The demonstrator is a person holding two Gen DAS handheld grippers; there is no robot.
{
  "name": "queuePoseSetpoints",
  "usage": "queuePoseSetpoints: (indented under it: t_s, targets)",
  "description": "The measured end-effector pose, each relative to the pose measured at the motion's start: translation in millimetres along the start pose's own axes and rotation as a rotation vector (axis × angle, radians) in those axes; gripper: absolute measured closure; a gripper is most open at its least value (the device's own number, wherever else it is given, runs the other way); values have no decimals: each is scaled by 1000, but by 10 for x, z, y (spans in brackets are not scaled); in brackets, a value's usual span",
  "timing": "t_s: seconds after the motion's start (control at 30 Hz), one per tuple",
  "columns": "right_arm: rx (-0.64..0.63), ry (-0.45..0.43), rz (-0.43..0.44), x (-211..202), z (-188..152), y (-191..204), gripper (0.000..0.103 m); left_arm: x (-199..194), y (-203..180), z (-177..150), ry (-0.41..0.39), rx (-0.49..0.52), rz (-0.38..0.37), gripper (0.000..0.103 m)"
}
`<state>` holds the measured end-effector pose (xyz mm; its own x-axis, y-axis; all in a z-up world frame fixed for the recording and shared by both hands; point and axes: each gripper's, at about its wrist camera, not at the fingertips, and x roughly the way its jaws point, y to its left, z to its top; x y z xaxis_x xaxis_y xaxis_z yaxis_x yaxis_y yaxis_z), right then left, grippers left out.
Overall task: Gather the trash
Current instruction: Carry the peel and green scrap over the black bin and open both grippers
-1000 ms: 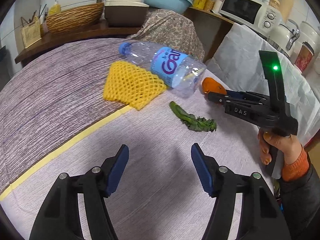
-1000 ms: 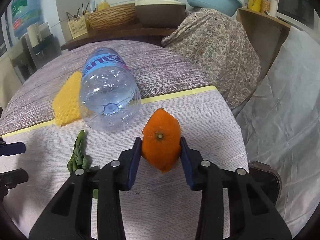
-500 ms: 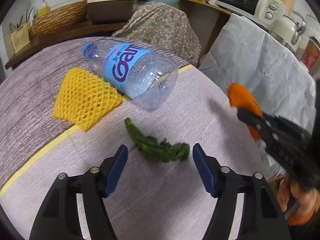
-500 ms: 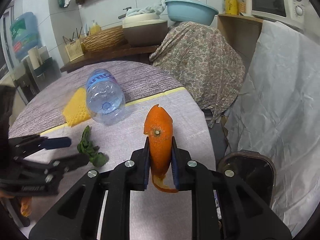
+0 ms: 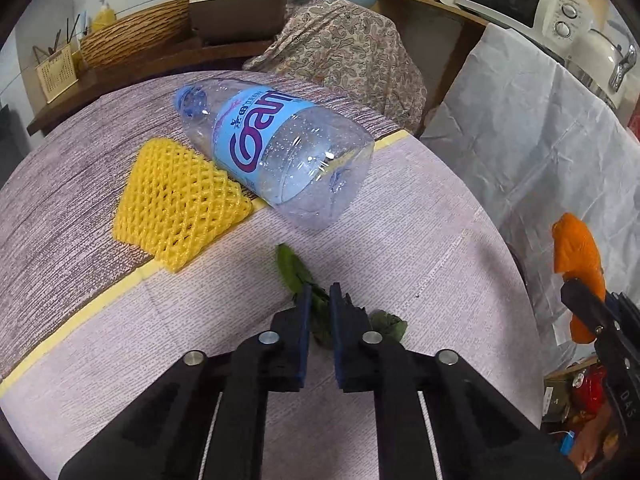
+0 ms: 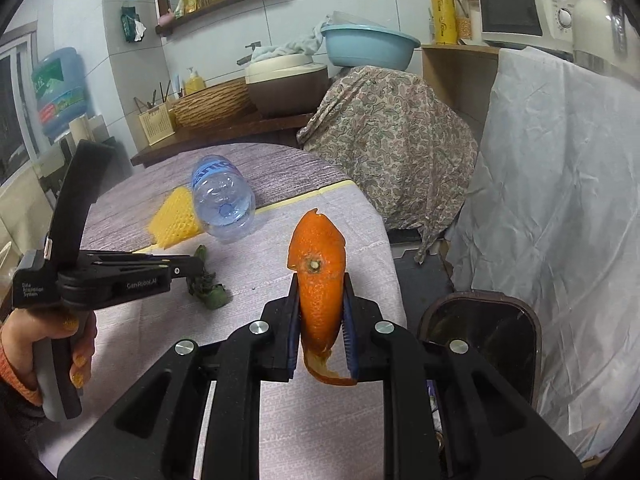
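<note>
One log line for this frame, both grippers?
left gripper: shut on green leaf | right gripper: shut on orange peel, lifted | bottle, foam net: on table

Left gripper (image 5: 319, 292): black plastic arms, blue ribbed pads on the fingers (image 5: 305, 308), round silver screw heads on each arm, thin pale lines along the arms. Right gripper (image 6: 320, 292): same build, black arms, blue pads, silver screws. Seen from the right wrist view, the left gripper's body at 9 o'clock carries small white lettering and a tall black upright part on top, with a grey-fronted handle. Left hand (image 6: 60, 344): glittery yellow nail polish, orange knit cuff under a dark sleeve.
</note>
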<state>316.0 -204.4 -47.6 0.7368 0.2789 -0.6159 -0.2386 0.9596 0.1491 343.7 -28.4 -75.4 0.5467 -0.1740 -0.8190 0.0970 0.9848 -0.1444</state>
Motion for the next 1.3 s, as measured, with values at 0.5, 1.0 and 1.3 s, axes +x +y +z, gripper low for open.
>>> queuePoseSetpoints:
  t_s: [0.5,1.0,1.3]
  targets:
    - [86,-38,0,-224,-192,-180,84,-550,-318,-25,-95,67,-114,96]
    - [312,14,-186,-309,-865,-1243,84,-375,-1677,-79,-39,186,-326,96]
    - [385,107,-273,136,-1401,-1636,46,163,-2325,-288,71,246,-324,96]
